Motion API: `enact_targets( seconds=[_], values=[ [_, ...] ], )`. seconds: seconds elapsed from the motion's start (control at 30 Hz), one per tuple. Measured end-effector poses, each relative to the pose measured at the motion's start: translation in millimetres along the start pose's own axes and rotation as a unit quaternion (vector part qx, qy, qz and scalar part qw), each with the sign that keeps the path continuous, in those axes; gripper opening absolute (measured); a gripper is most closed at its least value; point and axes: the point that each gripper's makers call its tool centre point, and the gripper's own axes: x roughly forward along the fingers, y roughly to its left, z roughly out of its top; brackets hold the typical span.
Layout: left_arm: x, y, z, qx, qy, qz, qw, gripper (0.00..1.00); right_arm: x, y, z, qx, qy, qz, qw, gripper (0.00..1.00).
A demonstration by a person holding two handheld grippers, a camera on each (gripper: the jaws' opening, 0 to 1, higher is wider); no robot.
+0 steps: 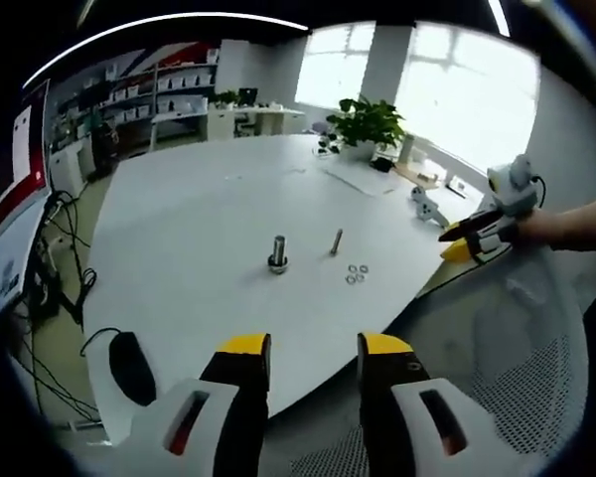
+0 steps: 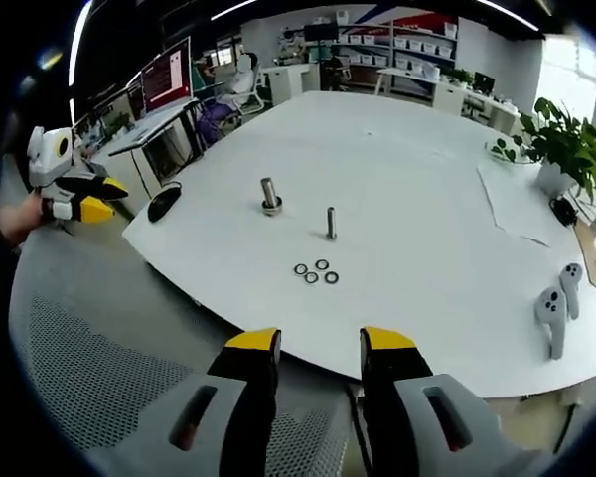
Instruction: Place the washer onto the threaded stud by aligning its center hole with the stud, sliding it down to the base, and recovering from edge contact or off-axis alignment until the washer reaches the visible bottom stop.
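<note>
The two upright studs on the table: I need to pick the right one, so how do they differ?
The stud with a collar is thicker and stands in a wide ring at its base; the thin stud is slimmer and has no visible collar. The thin stud stands nearer the loose washers. Both are upright, metallic, untouched.

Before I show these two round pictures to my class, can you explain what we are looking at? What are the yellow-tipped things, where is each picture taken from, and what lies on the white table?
A person holds a hand tool, a gripper, in each hand, and a camera rides on each. In the left gripper view, the left gripper rises from the bottom with its jaws apart, holding nothing. The right gripper view shows the right gripper the same way, also empty. Each view catches the other gripper off at its edge.

On the white table stand two upright metal pieces: a stud on a wider base and a thinner plain stud. Near them lie four small washers, flat and untouched. Two white handheld controllers rest near the table edge, and a potted plant stands farther back.
</note>
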Motion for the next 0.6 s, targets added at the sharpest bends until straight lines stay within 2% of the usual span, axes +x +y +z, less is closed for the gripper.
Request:
enact_targets(
  seconds=[0.1,0.23,0.33,0.43,0.6],
  values=[
    [0.4,-7.1,-1.2,0.000,0.000,-0.018,0.9998,0.34,-0.3,-2.3,-1.0,0.001,0.003,-0.006,1.0000,0.34],
    [0.7,-7.8,1.5,-0.006,-0.006,-0.022,0.9997,0.34,-0.7,-4.5,-2.2,0.002,0.005,-0.011,0.9999,0.34],
    [0.9,-4.0,-0.4,-0.010,-0.001,-0.013,0.9999,0.34,-0.9,-3.7,-1.4,0.002,0.006,-0.009,0.9999,0.34],
    [0.0,-0.7,1.5,-0.015,-0.006,-0.008,0.9998,0.34,-3.7,-4.0,7.3,0.008,-0.018,-0.007,0.9998,0.34],
    [0.7,-0.4,-2.2,-0.008,0.003,0.004,1.0000,0.34,-1.1,1.9,3.8,0.011,-0.012,0.013,0.9998,0.34]
  ],
)
